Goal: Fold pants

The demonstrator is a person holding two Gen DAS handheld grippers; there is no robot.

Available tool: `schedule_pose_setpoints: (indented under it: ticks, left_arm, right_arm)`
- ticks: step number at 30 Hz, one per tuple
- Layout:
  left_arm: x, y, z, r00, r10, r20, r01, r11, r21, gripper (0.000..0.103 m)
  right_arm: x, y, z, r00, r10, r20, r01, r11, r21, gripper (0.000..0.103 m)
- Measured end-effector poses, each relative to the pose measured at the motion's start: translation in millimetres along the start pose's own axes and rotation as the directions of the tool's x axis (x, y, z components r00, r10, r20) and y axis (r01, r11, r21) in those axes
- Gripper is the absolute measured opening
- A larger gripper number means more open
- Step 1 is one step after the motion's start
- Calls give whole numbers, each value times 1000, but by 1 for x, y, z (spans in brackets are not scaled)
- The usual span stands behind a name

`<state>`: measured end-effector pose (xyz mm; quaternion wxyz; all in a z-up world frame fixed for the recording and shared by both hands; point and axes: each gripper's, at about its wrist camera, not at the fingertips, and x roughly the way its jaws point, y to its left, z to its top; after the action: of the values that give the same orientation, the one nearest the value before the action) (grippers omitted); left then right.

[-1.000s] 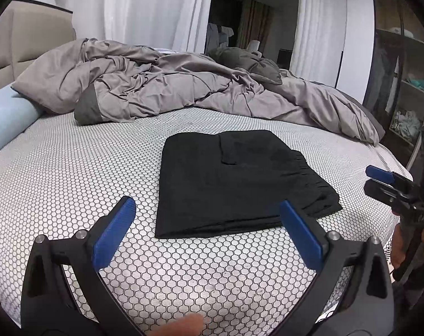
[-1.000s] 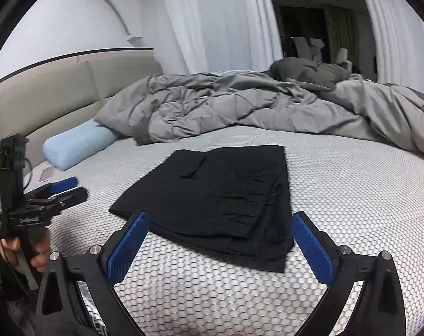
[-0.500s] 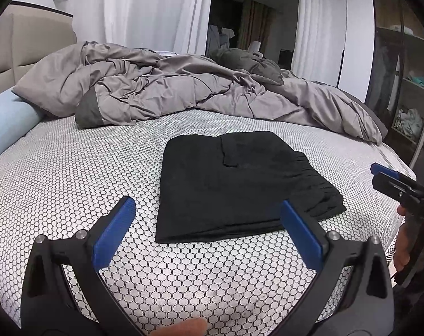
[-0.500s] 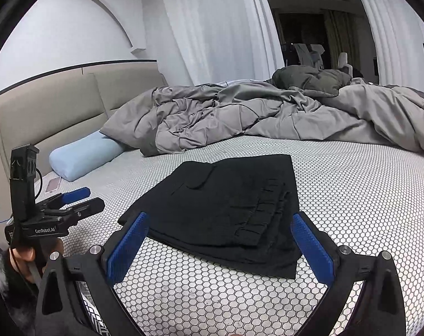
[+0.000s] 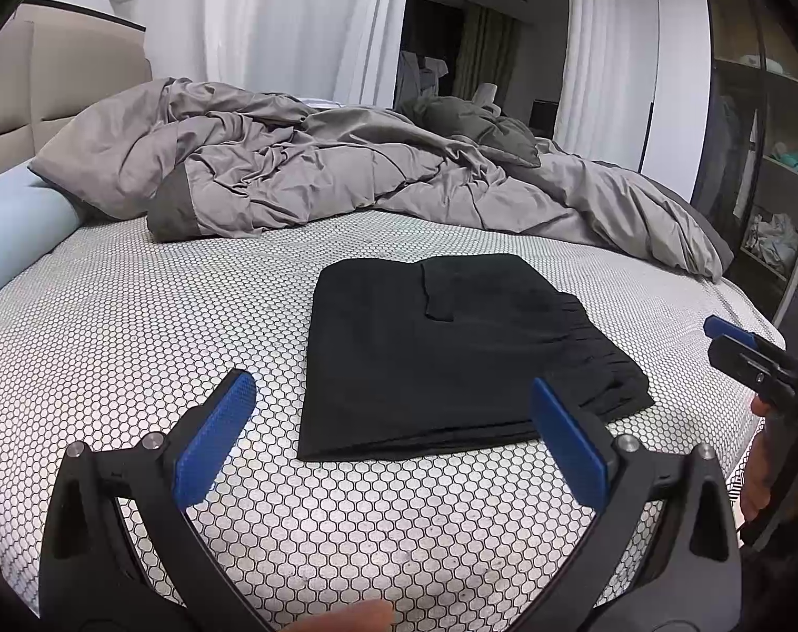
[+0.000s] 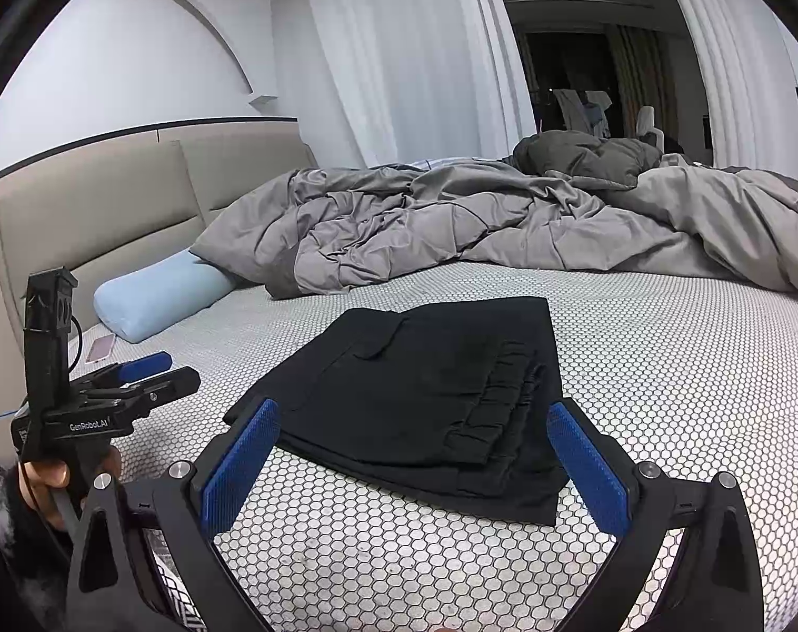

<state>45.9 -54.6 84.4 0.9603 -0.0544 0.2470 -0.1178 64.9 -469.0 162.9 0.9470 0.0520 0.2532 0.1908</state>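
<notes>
On the white mattress cover printed with a black honeycomb pattern [image 5: 136, 347], a pair of black fabric pants [image 5: 441, 353] is laid as a flat, roughly rectangular folded stack, with a small pocket flap seen on its top layer. Its gathered elastic waistband [image 6: 504, 405] is turned toward the near right side in the right wrist view, where several layered edges are stacked one upon another. Nothing is touched by the pants except the mattress cover.

Near the lower edge of the left wrist view, the left gripper [image 5: 393, 432], black with blue ridged pads, is held with its jaws spread wide and nothing between them; the near edge of the pants is framed in the gap but is not contacted. A fingertip [image 5: 346, 619] is glimpsed at the bottom of that view. The right gripper [image 6: 415, 453], of the same build, is likewise held wide apart and empty, just short of the waistband end of the stack. Each gripper is seen from the other's camera, off to the side of the pants and clear of the cloth.

Behind the pants, well apart from them, a crumpled grey quilted duvet [image 5: 320, 174] is heaped across the far side of the bed. A pale blue cylindrical bolster pillow [image 6: 157, 295] is laid beside the beige padded headboard [image 6: 93, 210], and white sheer curtains [image 6: 409, 52] are hung behind.
</notes>
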Motion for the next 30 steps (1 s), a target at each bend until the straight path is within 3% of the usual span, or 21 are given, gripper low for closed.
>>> schedule_pose_setpoints:
  ticks: [30]
  left_arm:
    - [-2, -1, 0, 1000, 16, 19, -16, 1000, -5, 102]
  right_arm:
    - [0, 2, -2, 1000, -1, -4, 1, 1000, -15, 103]
